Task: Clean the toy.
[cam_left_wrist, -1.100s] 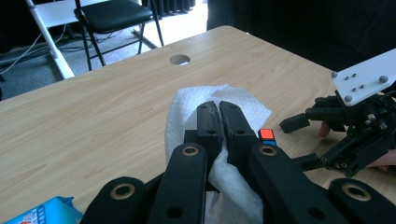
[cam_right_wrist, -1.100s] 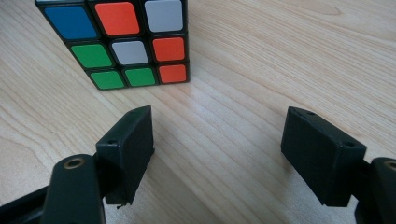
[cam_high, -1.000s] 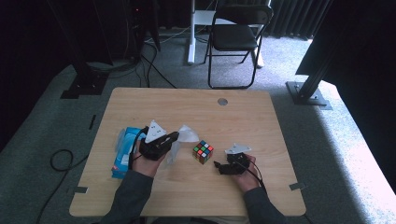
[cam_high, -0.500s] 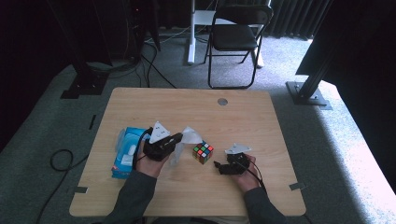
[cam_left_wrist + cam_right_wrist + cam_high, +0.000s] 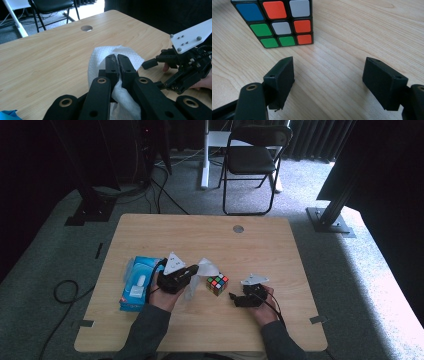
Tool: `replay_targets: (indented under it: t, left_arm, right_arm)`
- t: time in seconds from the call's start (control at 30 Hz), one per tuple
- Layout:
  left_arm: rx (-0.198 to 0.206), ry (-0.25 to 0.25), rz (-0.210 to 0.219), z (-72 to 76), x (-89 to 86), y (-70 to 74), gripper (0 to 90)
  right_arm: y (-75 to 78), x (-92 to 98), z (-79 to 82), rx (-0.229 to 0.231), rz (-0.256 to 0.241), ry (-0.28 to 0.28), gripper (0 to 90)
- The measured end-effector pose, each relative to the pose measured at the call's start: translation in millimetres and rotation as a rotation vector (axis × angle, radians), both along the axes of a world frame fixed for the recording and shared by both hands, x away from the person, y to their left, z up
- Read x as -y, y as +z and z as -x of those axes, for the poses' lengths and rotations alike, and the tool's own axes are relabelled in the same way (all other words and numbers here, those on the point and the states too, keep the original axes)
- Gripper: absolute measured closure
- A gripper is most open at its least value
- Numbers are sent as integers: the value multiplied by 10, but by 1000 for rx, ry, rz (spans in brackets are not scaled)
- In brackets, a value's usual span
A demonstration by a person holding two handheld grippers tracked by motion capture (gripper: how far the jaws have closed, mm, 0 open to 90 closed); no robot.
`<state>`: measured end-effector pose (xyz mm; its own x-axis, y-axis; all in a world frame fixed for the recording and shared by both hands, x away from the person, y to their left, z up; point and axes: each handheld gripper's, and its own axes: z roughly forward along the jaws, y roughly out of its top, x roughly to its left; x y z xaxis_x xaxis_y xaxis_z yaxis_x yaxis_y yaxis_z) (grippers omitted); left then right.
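Note:
In the left gripper view my left gripper (image 5: 117, 62) is shut on a crumpled white tissue (image 5: 100, 60), held just above the wooden table (image 5: 260, 245). The high view places this left gripper (image 5: 196, 271) and the tissue (image 5: 207, 268) immediately left of a scrambled puzzle cube (image 5: 218, 284). To the right of the cube my right gripper (image 5: 233, 298) rests low on the table, pointing at it. In the right gripper view the right gripper (image 5: 328, 75) is open with bare wood between its jaws, and the cube (image 5: 279, 22) lies just beyond the left jaw.
A blue tissue pack (image 5: 136, 284) lies left of my left hand. A round cable hole (image 5: 238, 228) sits near the table's far edge. A black folding chair (image 5: 252, 160) and a black stand base (image 5: 330, 220) are on the carpet beyond.
My left gripper has carried the tissue a little to the right, closer to the cube. The right gripper and the cube have stayed put.

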<state>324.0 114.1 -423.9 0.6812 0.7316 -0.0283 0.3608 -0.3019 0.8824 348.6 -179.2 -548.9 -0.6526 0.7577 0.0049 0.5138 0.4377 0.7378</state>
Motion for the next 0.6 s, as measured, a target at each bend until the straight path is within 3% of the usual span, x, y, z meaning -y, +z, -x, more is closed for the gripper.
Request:
replay_targets:
  t: [0.4,0.6]
  left_arm:
    - [-11,-13,-1,-8,63,-50,882]
    - [-22,-38,-18,-16,182,-110,882]
  right_arm:
    - [0,0,0,0,1,0,250]
    - [0,0,0,0,0,0,251]
